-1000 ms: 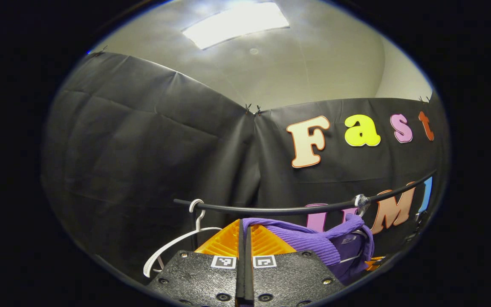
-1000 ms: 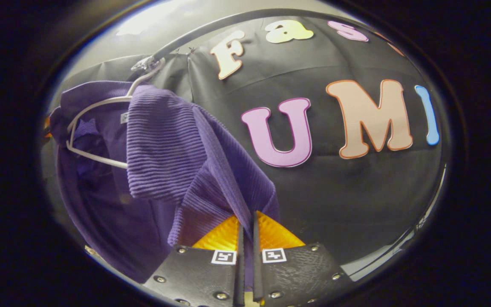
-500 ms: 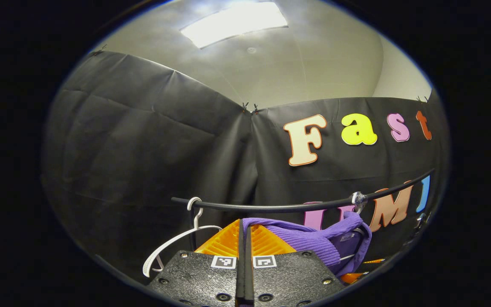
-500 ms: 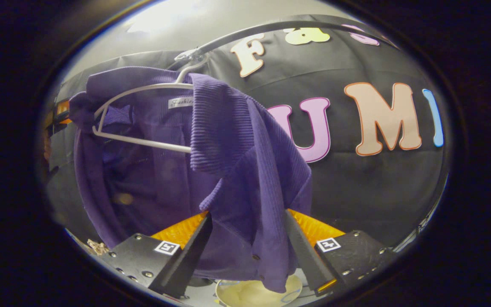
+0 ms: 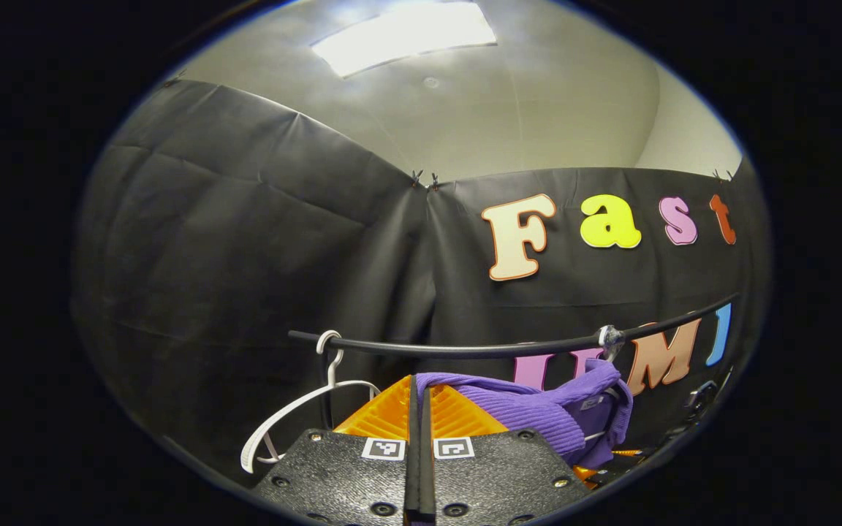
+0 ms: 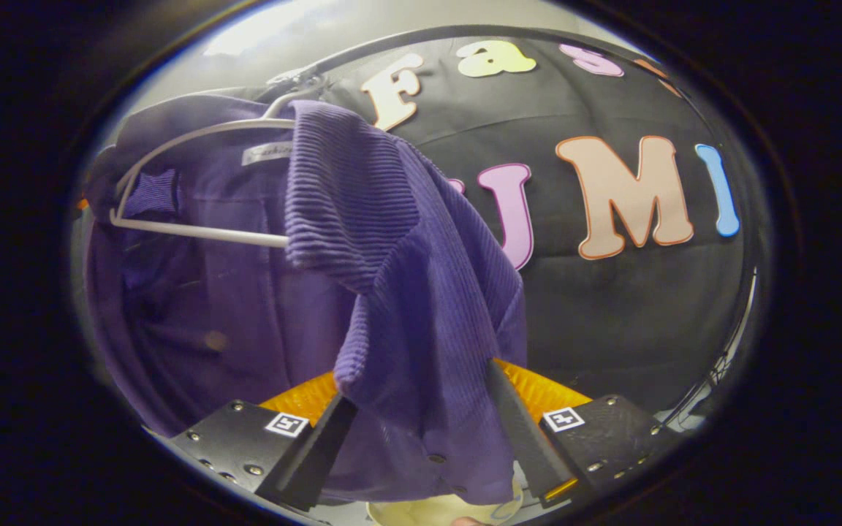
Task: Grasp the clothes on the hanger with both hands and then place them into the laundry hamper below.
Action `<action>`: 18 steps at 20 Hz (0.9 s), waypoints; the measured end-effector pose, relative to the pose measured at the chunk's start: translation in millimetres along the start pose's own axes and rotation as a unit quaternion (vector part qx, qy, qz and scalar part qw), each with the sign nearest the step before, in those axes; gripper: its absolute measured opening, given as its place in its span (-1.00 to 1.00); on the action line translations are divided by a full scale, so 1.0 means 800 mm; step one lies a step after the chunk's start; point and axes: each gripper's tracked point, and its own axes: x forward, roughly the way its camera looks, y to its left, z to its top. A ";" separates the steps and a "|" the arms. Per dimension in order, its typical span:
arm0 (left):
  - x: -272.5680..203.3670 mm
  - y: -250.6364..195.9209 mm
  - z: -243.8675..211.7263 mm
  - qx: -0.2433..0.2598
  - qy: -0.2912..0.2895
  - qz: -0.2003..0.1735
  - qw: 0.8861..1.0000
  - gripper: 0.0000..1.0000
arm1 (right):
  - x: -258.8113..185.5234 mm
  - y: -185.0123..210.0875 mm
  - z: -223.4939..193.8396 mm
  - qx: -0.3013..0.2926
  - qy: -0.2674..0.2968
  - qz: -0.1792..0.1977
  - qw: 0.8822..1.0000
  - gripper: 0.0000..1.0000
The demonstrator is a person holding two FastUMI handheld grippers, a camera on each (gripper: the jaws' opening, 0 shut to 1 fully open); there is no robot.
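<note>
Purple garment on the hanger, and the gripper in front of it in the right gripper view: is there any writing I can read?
Neck label inside the purple garment: one printed word, too blurred to read.
Square markers on the right gripper: black-and-white coded patterns, no words or numbers.

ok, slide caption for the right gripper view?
Open right tongs straddle the purple cardigan hanging on a white hanger.

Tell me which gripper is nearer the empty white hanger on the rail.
Left. The left gripper sits shut just right of the empty white hanger, below the rail. The right gripper is open around the purple garment on another hanger.
</note>
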 end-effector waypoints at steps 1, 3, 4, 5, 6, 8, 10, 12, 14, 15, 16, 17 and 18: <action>0.000 -0.001 0.000 -0.001 0.000 -0.001 1.000 -0.95 | 0.005 -0.005 -0.001 -0.001 0.001 -0.007 1.000 1.00; 0.001 0.001 -0.001 0.000 0.001 -0.002 1.000 -1.00 | 0.017 -0.013 -0.006 -0.006 0.013 -0.019 1.000 0.93; 0.001 0.002 -0.002 0.001 0.002 -0.002 1.000 -0.95 | 0.022 -0.019 -0.008 -0.007 0.016 -0.028 0.999 0.65; 0.002 0.002 -0.001 0.001 0.002 -0.002 1.000 -0.95 | 0.023 -0.026 -0.006 -0.008 0.016 -0.037 0.999 0.36; 0.002 0.001 -0.002 0.001 0.002 -0.002 1.000 -0.95 | 0.027 -0.031 -0.007 -0.007 0.019 -0.041 0.999 0.08; 0.004 0.000 -0.002 0.000 0.005 -0.004 1.000 -1.00 | 0.028 -0.048 0.000 -0.006 0.017 -0.066 0.998 -0.42; 0.006 0.002 0.000 0.002 0.006 -0.006 1.000 -1.00 | 0.023 -0.062 0.010 0.002 0.013 -0.078 0.997 -0.85; 0.008 0.002 0.000 0.003 0.008 -0.010 1.000 -1.00 | 0.023 -0.065 0.014 0.011 0.016 -0.071 0.997 -0.94; 0.010 0.006 0.002 0.001 0.011 -0.012 1.000 -1.00 | 0.020 -0.078 0.023 0.012 0.008 -0.079 0.997 -0.85; 0.014 0.007 0.003 0.002 0.012 -0.013 1.000 -1.00 | 0.019 -0.085 0.031 0.008 0.001 -0.085 0.996 -0.85; 0.016 0.008 0.004 0.005 0.013 -0.015 1.000 -1.00 | 0.018 -0.090 0.039 0.003 -0.005 -0.090 0.996 -0.85; 0.017 0.008 0.006 0.009 0.012 -0.016 1.000 -1.00 | 0.017 -0.096 0.048 -0.005 -0.013 -0.096 0.995 -0.85; 0.019 0.009 0.010 0.012 0.011 -0.020 1.000 -1.00 | 0.016 -0.104 0.058 -0.012 -0.022 -0.104 0.994 -0.85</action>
